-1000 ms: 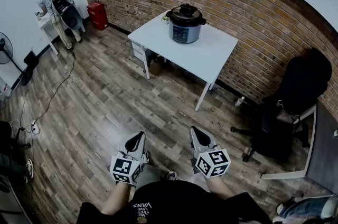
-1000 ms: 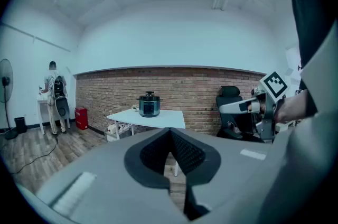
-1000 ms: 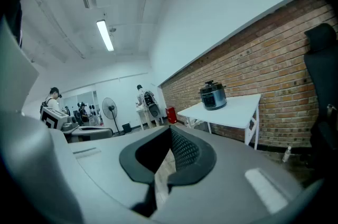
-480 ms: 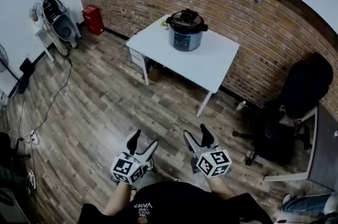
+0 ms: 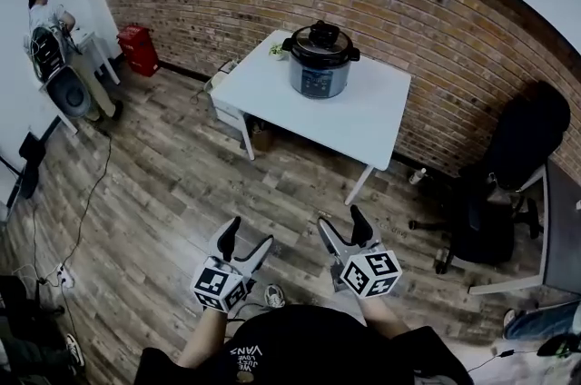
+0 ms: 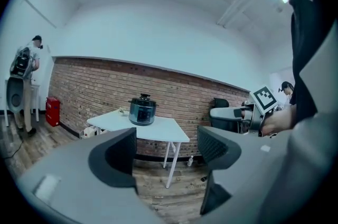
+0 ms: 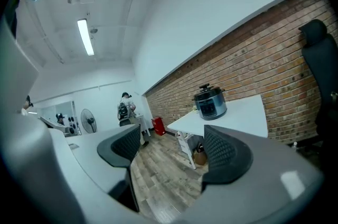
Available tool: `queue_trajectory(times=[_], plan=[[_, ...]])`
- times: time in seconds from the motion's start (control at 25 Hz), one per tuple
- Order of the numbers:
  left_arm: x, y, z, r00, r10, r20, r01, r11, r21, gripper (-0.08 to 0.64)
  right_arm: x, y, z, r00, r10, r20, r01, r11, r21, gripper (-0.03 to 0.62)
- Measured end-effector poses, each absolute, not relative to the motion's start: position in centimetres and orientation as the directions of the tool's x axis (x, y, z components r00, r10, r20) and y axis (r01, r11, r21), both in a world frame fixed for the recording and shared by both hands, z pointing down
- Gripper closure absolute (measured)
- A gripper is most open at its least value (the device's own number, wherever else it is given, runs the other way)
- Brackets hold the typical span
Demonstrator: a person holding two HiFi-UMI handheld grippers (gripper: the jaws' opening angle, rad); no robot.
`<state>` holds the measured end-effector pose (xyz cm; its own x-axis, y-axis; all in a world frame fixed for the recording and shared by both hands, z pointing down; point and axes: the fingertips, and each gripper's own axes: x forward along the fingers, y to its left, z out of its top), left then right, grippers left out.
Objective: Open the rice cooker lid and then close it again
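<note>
The rice cooker (image 5: pixel 320 61), silver-blue with a black lid and top knob, stands shut near the back of a white table (image 5: pixel 363 115) by the brick wall. It also shows far off in the left gripper view (image 6: pixel 142 110) and the right gripper view (image 7: pixel 210 102). Both grippers hang low in front of me over the wooden floor, well short of the table. The jaws of my left gripper (image 5: pixel 248 236) are opening with nothing between them. My right gripper (image 5: pixel 341 222) is likewise opening on empty air.
A black office chair (image 5: pixel 508 165) and a dark desk (image 5: pixel 558 229) stand at the right. A person (image 5: pixel 45 20) works at a small table at the far left, near a red box (image 5: pixel 138 47). Boxes sit under the white table. A cable runs along the floor at the left.
Both grippers went from shut to wide open. I have moved toward the table, and the grippers have moved forward with me.
</note>
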<state>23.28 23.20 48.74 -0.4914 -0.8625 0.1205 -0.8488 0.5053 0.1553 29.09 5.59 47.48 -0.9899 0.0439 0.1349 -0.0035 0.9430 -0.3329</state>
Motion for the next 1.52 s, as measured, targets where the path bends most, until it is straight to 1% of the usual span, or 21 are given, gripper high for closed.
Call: queue_trajectory(times=[0.2,0.6,1.0,1.24,1.52], plan=[[18.5,25.2,48.4,-0.44,-0.888,0.135,-0.876,0.457,0.154,0.222,25.8,7.6,47.3,-0.991,-0.015,0.134,-0.061,0.936,-0.346,0.225],[13.2,24.4,50.4,-0.394,-0.906,0.155,-0.888,0.419,0.19,0.224,20.9,6.9,48.9,-0.983,-0.052,0.175,-0.114,0.924,-0.364,0.225],[5.1,19.9,50.3,-0.423,-0.892,0.159,-0.883,0.445,0.151,0.224,12.4,1.9,49.8,-0.985,-0.021,0.169,-0.088,0.913,-0.398,0.225],[-0.5,15.6,49.7,-0.45,-0.88,0.151,-0.87,0.471,0.148,0.222,6.2,-2.6,49.5,-0.986,0.012,0.166,-0.054,0.919,-0.39,0.225],[-5.2,10.0,49.7,-0.47,-0.871,0.145,-0.863,0.488,0.13,0.223,0.5,-8.0,48.7,-0.988,0.043,0.151,-0.017,0.926,-0.377,0.225]])
